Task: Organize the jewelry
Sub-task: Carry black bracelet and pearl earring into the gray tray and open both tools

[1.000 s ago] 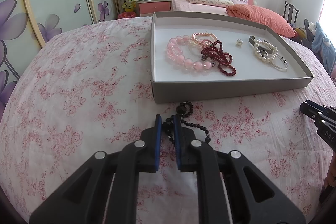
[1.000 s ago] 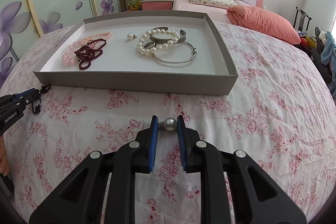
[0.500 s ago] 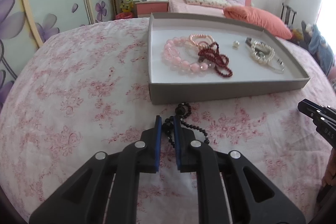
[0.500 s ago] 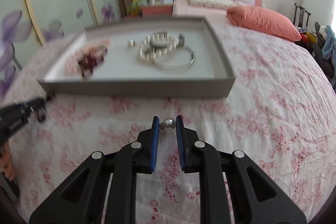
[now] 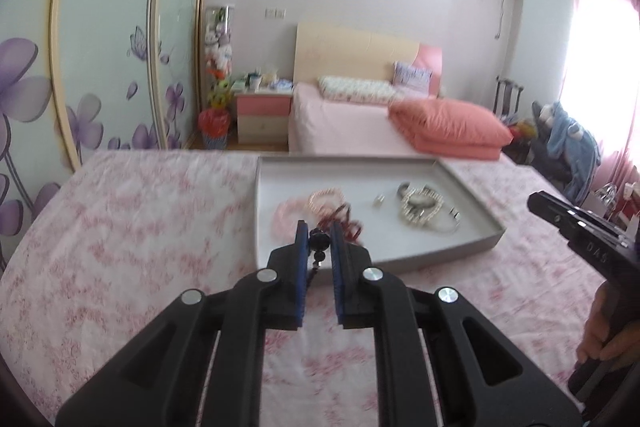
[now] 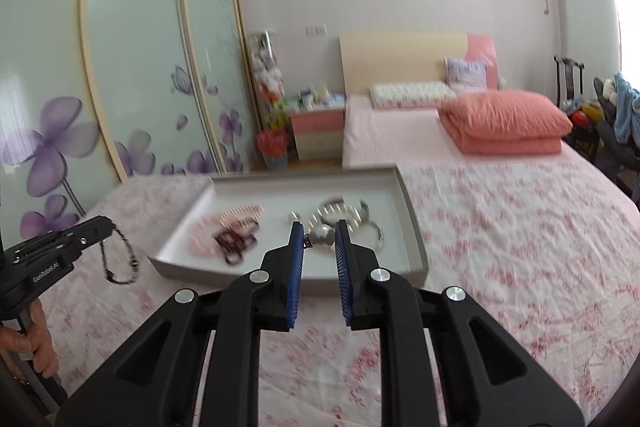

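My left gripper (image 5: pixel 319 239) is shut on a black bead necklace (image 5: pixel 318 241), held in the air in front of the grey tray (image 5: pixel 476 245). From the right wrist view the necklace (image 6: pixel 120 259) hangs from the left gripper (image 6: pixel 105 227). My right gripper (image 6: pixel 319 237) is shut on a pearl earring (image 6: pixel 323 235), lifted before the tray (image 6: pixel 412 227). The tray holds a pink bead bracelet (image 5: pixel 286 217), a dark red bead string (image 5: pixel 352 225), a pearl bracelet (image 5: pixel 420 207) and silver bangles (image 6: pixel 376 233).
The tray lies on a bed with a pink floral sheet (image 5: pixel 120 227). A second bed with a salmon quilt (image 5: pixel 444 127) stands behind. A nightstand (image 5: pixel 262 117) and flowered wardrobe doors (image 5: pixel 100 47) are at the left. The right gripper (image 5: pixel 576 227) shows at the right edge.
Both grippers have lifted off the sheet with their pieces and tilted up. The black necklace now hangs free in the air. The views are blurred by motion.
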`<action>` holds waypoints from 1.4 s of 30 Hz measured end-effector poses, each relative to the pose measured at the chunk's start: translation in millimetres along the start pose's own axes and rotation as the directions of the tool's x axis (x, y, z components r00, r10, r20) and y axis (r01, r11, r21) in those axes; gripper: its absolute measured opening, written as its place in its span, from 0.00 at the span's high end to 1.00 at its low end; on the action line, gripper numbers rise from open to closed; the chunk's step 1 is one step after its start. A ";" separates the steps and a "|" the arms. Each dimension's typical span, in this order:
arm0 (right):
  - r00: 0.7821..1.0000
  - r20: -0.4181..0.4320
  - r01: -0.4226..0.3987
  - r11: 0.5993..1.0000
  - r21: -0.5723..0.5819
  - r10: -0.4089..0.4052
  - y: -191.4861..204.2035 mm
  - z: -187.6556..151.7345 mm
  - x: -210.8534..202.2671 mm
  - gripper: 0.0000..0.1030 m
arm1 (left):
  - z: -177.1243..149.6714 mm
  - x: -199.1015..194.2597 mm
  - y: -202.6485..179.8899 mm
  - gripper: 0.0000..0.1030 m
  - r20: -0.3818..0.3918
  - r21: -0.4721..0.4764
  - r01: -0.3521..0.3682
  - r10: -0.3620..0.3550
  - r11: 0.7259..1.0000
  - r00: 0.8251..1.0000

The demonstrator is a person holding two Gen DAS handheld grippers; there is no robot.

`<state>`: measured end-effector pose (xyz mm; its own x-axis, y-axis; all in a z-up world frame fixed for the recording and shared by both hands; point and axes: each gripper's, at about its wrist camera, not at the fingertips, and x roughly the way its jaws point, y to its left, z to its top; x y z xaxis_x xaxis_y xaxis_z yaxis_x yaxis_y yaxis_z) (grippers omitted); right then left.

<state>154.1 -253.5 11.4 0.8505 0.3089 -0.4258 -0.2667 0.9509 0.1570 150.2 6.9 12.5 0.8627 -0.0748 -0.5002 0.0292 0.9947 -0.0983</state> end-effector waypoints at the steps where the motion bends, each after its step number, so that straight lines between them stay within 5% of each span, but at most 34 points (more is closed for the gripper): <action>1: 1.000 0.022 -0.003 1.000 -0.008 0.003 3.2 2.8 -3.8 0.84 | 3.5 -3.5 -2.8 0.89 0.017 0.002 0.002 -0.002 1.000 1.000; 7: 0.993 0.119 0.000 0.998 -0.060 0.008 17.7 14.6 -16.3 0.84 | 13.9 -12.0 -11.7 0.89 0.073 0.015 0.004 -0.005 1.000 0.997; 30: 0.983 0.182 0.016 0.999 -0.050 -0.007 17.4 46.7 31.8 0.84 | 56.9 39.9 -28.1 0.89 0.109 0.009 -0.005 0.004 1.000 0.994; 42: 0.995 0.094 -0.036 0.999 0.021 0.034 4.2 50.1 89.7 0.84 | 62.4 93.7 -23.3 0.89 0.052 -0.005 0.004 -0.004 1.000 0.999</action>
<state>251.9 -222.8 18.5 0.8798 0.3381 -0.3343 -0.2881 0.9384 0.1909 261.9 -18.9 21.6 0.8878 -0.0749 -0.4541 0.0302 0.9940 -0.1049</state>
